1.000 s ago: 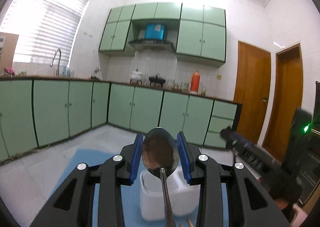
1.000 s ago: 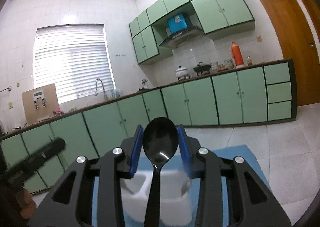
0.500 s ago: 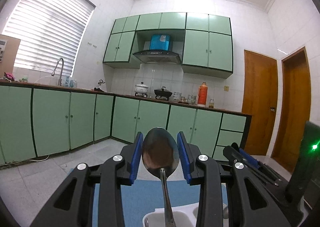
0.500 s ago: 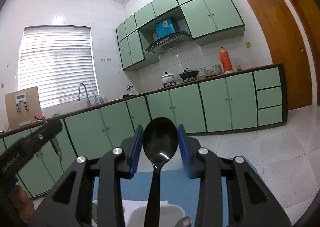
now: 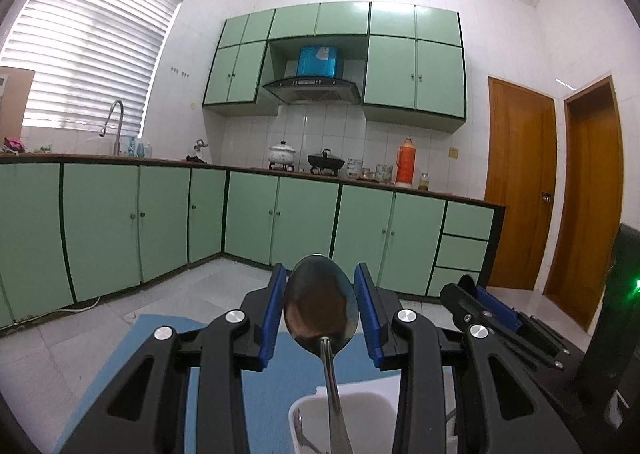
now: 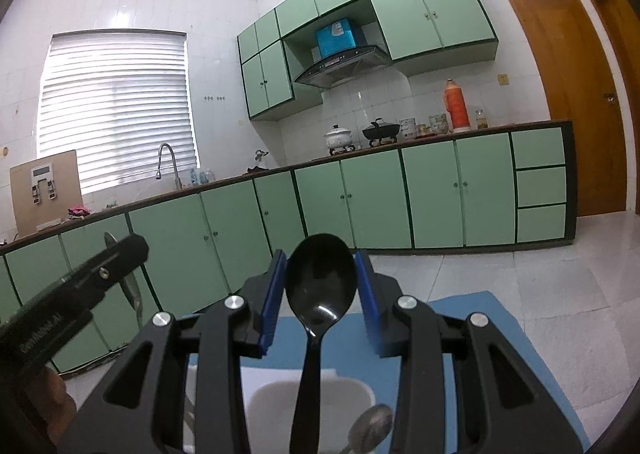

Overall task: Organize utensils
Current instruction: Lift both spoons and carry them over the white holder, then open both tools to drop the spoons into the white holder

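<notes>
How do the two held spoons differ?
The metal spoon in the left gripper is shiny and mirror-like; the black spoon in the right gripper is dark. The metal handle is thin, the black one broader. Both stand bowl-up over the white holder.

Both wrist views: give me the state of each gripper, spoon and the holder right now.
left gripper: shut on metal spoon
metal spoon: upright, bowl up, handle down in white holder
right gripper: shut on black spoon
black spoon: upright, bowl up, handle down in the holder
white holder: on blue mat
</notes>
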Demonstrator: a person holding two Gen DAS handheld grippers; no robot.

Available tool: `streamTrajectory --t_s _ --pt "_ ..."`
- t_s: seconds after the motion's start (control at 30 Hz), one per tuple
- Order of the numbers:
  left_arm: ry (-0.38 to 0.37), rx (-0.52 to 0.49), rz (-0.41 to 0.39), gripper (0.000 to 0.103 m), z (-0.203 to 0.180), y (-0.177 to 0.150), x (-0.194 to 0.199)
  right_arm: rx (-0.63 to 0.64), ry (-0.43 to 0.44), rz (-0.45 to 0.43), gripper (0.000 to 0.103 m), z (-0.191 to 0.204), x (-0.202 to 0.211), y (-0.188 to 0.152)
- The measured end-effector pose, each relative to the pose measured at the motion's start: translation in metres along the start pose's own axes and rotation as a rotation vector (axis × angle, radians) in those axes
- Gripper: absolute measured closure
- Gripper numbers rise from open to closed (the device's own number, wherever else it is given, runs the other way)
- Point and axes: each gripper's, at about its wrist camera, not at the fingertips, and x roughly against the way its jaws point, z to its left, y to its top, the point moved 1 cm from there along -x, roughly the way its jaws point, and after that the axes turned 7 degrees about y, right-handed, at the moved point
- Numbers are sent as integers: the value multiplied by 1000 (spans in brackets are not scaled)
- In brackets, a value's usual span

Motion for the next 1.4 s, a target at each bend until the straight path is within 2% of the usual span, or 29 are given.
streamTrajectory --t_s 0.23,0.43,0.6,0.7,0.87,1.17,1.4 --pt "9 5 39 67 5 -10 5 8 5 32 67 3 13 -10" --pt "16 3 40 59 7 -13 20 1 8 35 61 3 25 -9" --pt "23 4 31 44 10 -15 39 0 2 34 53 4 47 -10" --pt "23 2 39 39 12 -18 54 5 -16 42 46 4 67 -12" --pt "35 -9 66 31 13 -29 83 5 -29 74 40 2 101 -23" --pt "49 -28 176 21 16 -72 147 -26 -78 156 35 1 172 -63" --pt "84 -55 222 19 19 -107 193 -49 -123 235 35 4 222 -108"
